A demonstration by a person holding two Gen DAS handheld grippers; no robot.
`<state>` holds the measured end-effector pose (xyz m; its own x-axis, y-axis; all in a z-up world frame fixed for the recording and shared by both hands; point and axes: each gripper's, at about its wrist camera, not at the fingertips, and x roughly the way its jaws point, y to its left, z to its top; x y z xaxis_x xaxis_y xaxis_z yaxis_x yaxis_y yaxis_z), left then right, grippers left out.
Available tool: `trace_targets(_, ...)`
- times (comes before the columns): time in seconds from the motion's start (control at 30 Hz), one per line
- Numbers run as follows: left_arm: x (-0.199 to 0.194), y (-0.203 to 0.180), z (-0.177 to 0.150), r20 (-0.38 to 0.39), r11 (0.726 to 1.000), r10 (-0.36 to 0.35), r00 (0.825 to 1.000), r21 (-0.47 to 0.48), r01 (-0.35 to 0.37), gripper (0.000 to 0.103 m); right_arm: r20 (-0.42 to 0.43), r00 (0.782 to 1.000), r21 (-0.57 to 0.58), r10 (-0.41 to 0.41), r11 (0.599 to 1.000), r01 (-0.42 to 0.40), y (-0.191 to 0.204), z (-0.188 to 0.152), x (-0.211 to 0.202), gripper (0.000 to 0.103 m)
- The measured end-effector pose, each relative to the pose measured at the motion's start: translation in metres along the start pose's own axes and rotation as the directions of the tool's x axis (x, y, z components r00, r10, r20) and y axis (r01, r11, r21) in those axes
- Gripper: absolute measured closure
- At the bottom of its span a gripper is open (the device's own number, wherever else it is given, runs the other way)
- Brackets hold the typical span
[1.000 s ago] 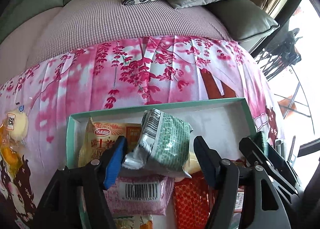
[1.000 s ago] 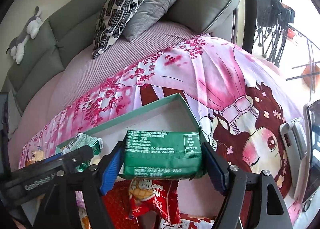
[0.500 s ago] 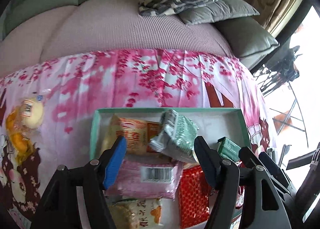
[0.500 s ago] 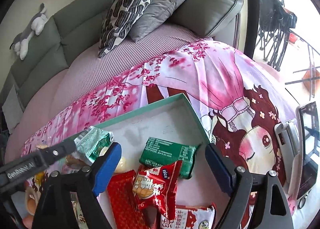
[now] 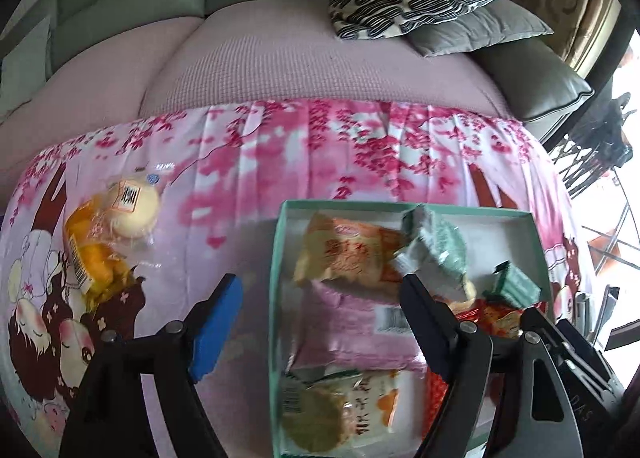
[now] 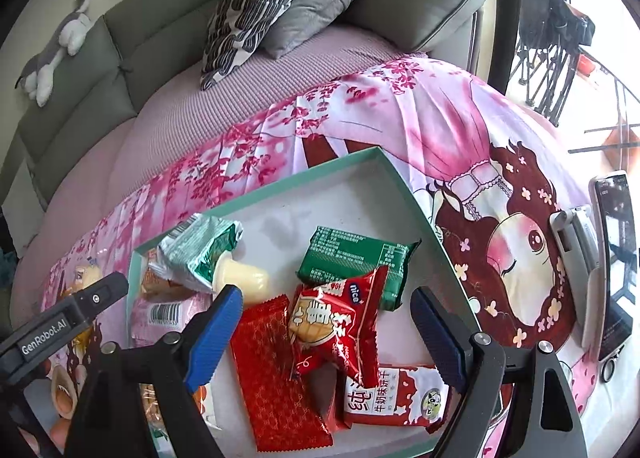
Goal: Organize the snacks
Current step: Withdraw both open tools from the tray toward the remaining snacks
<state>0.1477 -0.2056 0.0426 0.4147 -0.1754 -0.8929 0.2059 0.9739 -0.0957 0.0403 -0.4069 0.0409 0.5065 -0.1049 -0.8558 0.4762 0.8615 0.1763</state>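
Left gripper (image 5: 320, 322) opening, empty; right gripper (image 6: 326, 332) spread, empty. Swing left wide to the bun (image 5: 136, 205), clearing the box (image 5: 276, 258) rim.

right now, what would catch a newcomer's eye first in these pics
The teal tray in the middle, piled with snack packs, the red biscuit pack brightest among them. Under it spreads a vivid pink cartoon cloth. Two wrapped snacks lie outside the tray, left in the left-wrist view.
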Motion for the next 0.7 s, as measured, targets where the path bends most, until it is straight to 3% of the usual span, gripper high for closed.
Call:
trace_targets(0.1,0.003,0.009,-0.005,-0.008,1.000,0.013,1.000,-0.012,-0.013,0.021,-0.001,1.000,-0.001,-0.001,1.000,0.001,0.002,-0.001,0.000,0.014)
trace_targets(0.17,0.005,0.014,-0.008,-0.007,1.000,0.020,1.000,-0.021,-0.021,0.021,0.003,1.000,0.009,0.004,1.000,-0.004,0.002,-0.002,-0.001,0.005)
trace_targets(0.23,0.007,0.020,-0.010,-0.006,0.999,0.028,1.000,-0.030,-0.028,0.014,0.007,1.000,0.018,0.018,1.000,-0.018,0.002,-0.001,-0.001,0.000)
trace_targets(0.3,0.008,0.026,-0.013,-0.001,0.999,0.033,0.999,-0.039,-0.033,0.008,0.007,1.000,0.020,0.017,1.000,-0.017,0.002,-0.001,-0.001,0.000)
trace_targets(0.7,0.006,0.052,-0.021,0.029,0.997,0.042,0.999,-0.069,-0.040,0.006,0.002,1.000,-0.015,0.000,1.000,0.000,0.015,-0.003,-0.001,0.000)
